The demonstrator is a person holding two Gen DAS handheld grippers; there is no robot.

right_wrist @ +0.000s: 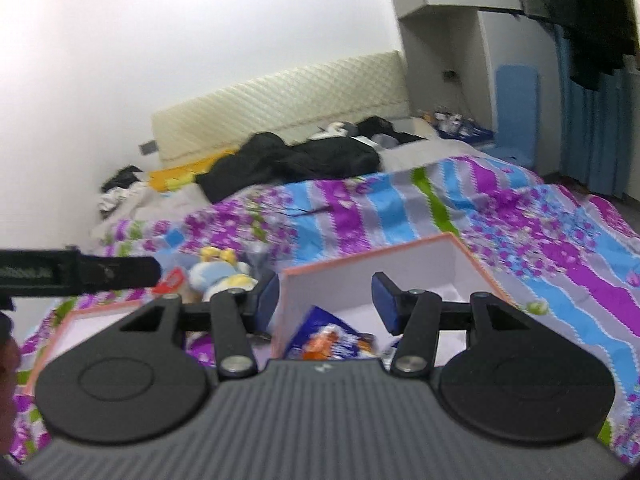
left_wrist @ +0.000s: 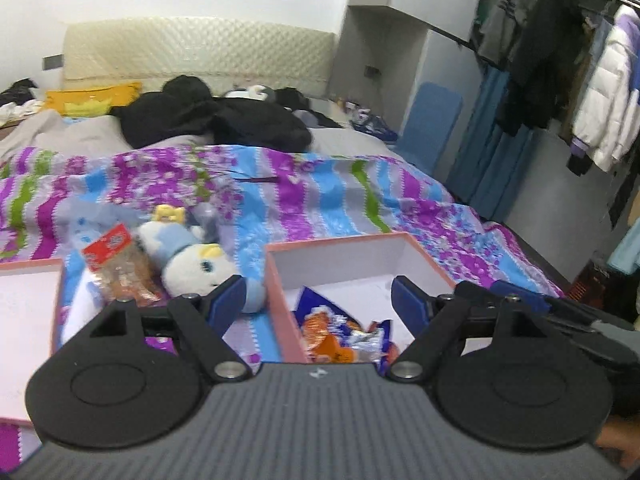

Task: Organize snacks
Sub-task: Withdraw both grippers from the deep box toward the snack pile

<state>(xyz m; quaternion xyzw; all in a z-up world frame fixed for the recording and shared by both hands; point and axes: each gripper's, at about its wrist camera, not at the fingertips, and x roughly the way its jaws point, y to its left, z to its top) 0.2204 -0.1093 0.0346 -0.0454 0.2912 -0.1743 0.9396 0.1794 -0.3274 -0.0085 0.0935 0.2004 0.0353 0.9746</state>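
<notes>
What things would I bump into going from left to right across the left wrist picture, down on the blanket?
Box lid → red-topped snack bag → stuffed toy → pink box with snack packets.

The open pink box (left_wrist: pixel 424 254) stands at twelve o'clock of the left gripper (left_wrist: pixel 318 300); its far half is bare, while its near half is taken up by blue-and-orange snack packets (left_wrist: pixel 340 330). At ten o'clock the way is blocked by a plush toy (left_wrist: pixel 192 256) and a red-labelled snack bag (left_wrist: pixel 118 264). Beyond the box, flat striped bedspread (left_wrist: pixel 320 196) is seen unobstructed up to dark clothing (left_wrist: pixel 224 120).
</notes>
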